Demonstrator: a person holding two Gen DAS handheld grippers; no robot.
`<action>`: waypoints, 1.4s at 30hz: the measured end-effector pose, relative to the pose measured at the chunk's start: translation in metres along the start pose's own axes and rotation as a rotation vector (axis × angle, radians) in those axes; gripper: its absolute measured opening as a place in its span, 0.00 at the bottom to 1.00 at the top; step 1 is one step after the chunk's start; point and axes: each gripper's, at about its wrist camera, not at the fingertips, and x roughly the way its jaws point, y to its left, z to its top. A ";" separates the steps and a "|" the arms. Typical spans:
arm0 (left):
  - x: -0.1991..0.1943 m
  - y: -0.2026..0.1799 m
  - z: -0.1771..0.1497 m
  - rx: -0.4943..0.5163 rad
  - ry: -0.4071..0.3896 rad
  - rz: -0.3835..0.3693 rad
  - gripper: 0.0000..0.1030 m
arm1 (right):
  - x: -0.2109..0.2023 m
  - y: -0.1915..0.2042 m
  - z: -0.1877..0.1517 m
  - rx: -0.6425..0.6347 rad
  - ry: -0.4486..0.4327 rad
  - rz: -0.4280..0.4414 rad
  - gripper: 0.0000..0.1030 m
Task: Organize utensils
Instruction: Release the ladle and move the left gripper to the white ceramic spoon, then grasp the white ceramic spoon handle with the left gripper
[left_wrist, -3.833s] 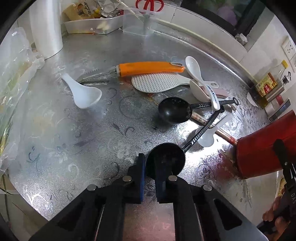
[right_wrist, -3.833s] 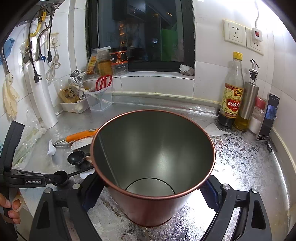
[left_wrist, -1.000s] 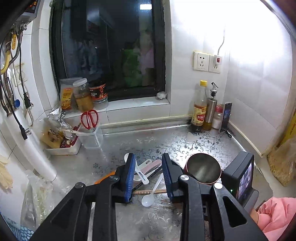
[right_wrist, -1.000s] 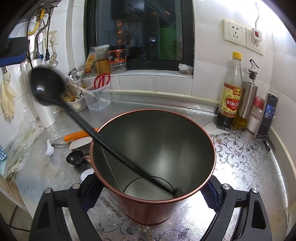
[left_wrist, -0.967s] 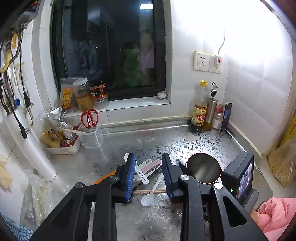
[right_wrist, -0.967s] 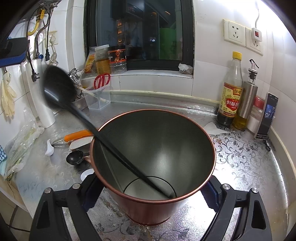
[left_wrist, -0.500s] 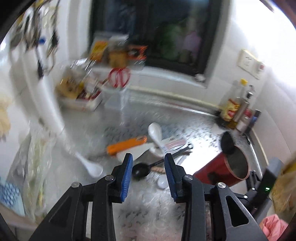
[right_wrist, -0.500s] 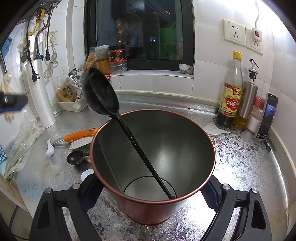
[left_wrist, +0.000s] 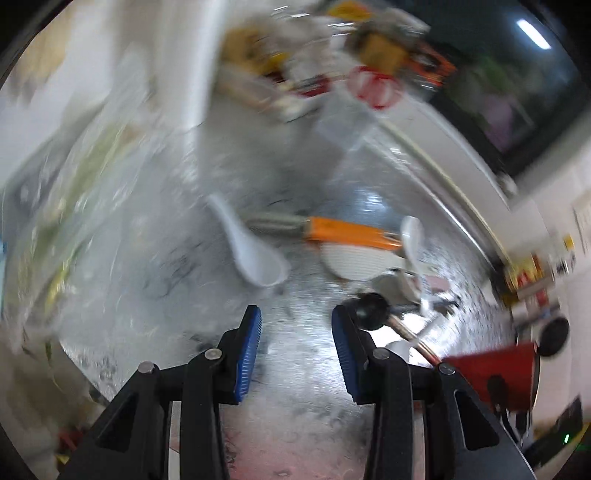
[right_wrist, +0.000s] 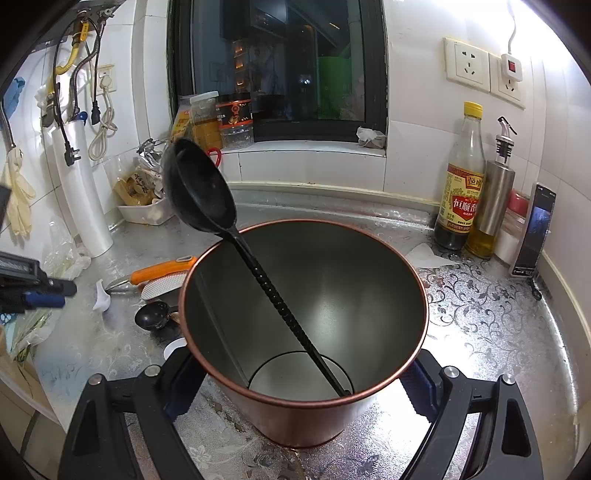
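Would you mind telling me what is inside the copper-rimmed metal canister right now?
Only the black plastic ladle, handle tip on the bottom, bowl leaning out over the copper-rimmed metal canister's rim. The near inner wall is hidden.

Black ladle (right_wrist: 201, 190) now in the canister (right_wrist: 306, 417); left tool (left_wrist: 295, 330) empty, lower, opening.

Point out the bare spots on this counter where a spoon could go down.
Bare counter lies right of the red canister, in front of the bottles. Another bare patch lies in front of the white soup spoon, under the left gripper. Crowded: the utensil pile left of the canister.
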 end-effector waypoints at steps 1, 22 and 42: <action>0.003 0.007 0.001 -0.023 0.003 0.001 0.39 | 0.000 0.000 0.000 -0.001 0.000 0.000 0.89; 0.056 0.035 0.041 -0.143 0.093 -0.038 0.39 | 0.004 0.001 0.004 -0.005 0.001 -0.025 0.89; 0.091 -0.017 0.056 0.141 0.045 0.216 0.35 | 0.002 0.005 0.003 -0.026 0.001 -0.044 0.89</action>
